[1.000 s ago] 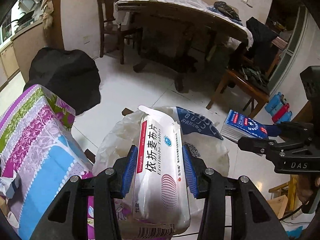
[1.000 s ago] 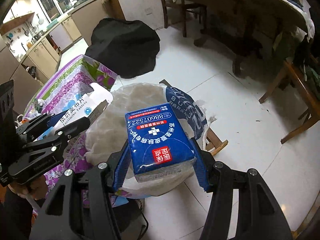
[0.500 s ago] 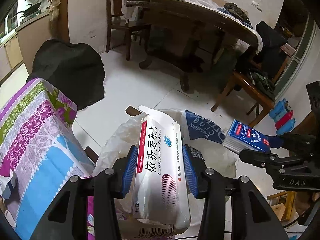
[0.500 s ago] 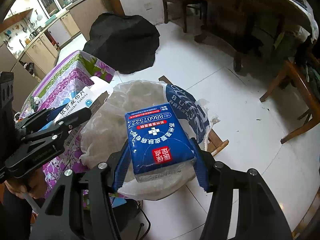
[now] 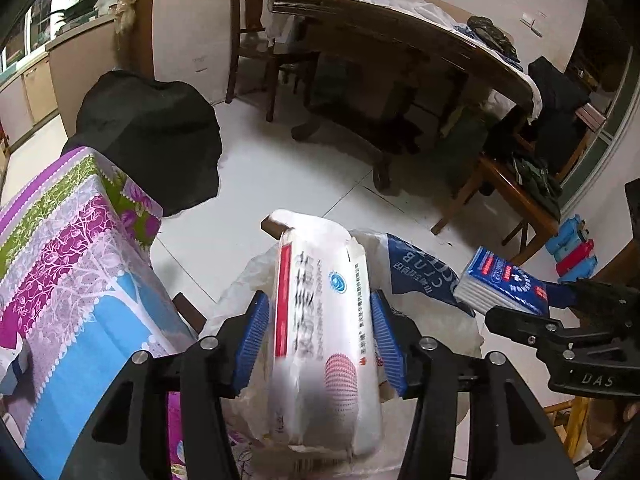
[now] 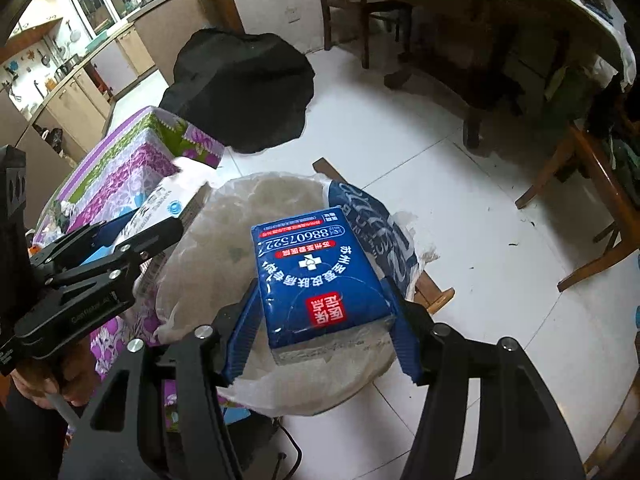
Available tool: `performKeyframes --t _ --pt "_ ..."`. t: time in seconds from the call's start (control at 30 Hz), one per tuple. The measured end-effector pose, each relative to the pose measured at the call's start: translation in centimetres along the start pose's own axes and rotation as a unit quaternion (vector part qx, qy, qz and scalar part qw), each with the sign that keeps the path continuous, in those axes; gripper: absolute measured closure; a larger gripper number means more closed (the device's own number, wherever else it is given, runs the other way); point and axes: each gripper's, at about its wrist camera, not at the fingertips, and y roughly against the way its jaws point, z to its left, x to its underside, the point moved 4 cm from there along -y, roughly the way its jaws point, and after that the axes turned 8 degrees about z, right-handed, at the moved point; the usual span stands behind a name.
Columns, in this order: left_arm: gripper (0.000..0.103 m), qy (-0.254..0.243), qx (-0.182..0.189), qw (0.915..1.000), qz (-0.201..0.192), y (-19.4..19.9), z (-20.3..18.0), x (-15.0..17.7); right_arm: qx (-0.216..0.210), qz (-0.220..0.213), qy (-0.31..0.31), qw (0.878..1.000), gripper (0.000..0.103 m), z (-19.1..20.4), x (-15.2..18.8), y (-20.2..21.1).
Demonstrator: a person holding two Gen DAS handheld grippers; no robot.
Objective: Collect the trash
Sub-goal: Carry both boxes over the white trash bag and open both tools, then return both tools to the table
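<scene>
1. Over the one white trash bag (image 6: 280,216), two hand-held grippers hang, each with one package between its blue pads.
2. Left hand-held gripper (image 5: 320,336): its jaws have just been opening, and a gap shows on both sides of the blurred white medicine box (image 5: 324,328); released.
3. Right hand-held gripper (image 6: 320,320) grasps one blue tissue pack (image 6: 320,276) above the bag's mouth.
4. One floral-clothed table (image 5: 72,264) stands beside the bag.
</scene>
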Motion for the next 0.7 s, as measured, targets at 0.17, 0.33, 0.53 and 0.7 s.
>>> performKeyframes --t 0.17,0.33,0.53,0.7 --pt "0.044 0.013 0.006 0.9999 0.0 0.3 0.9 -0.1 -0.004 0.001 0.003 1.0 0.043 0.3 -0.1 -0.3" --pt "0.044 0.011 0.005 0.9999 0.006 0.2 1.0 0.7 0.001 -0.004 0.002 1.0 0.043 0.4 0.0 0.0" --pt "0.044 0.006 0.001 1.0 -0.002 0.8 1.0 2.2 0.008 0.0 -0.011 1.0 0.043 0.0 0.8 -0.6" --pt "0.044 -0.011 -0.011 0.9998 -0.012 1.6 0.9 3.9 0.017 0.001 -0.006 1.0 0.043 0.7 1.8 -1.3"
